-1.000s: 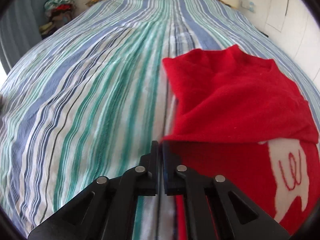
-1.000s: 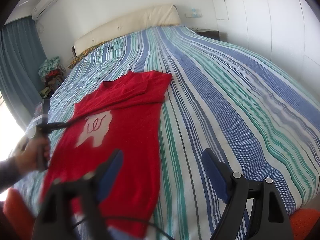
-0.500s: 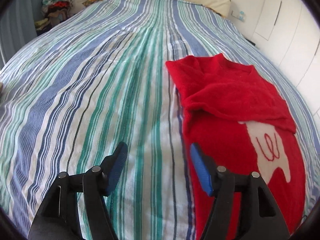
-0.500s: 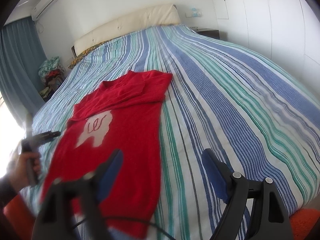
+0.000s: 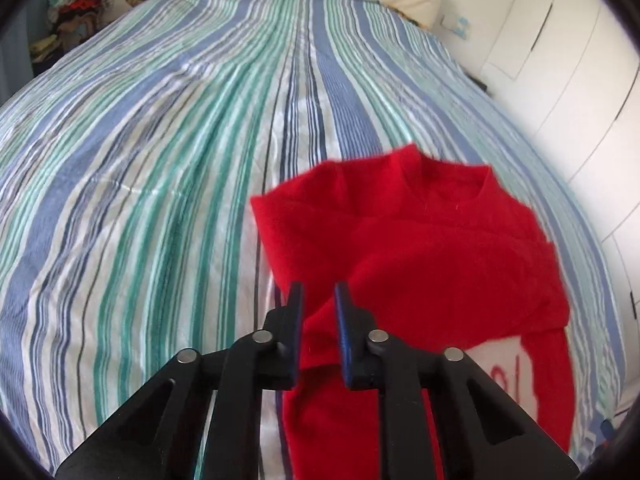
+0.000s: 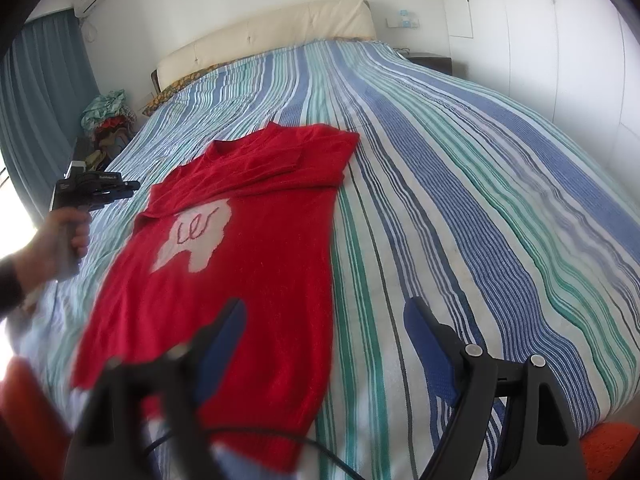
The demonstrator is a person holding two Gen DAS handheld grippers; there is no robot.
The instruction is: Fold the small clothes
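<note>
In the left wrist view, the left gripper (image 5: 318, 300) hangs over the near left edge of the red sweater (image 5: 420, 248), its jaws narrowed but still apart, with a fold of red cloth showing between them. The sweater lies on the striped bed (image 5: 160, 160), sleeves folded across the chest.

In the right wrist view, the right gripper (image 6: 324, 344) stands wide apart above the sweater's hem (image 6: 224, 380), holding nothing.
</note>
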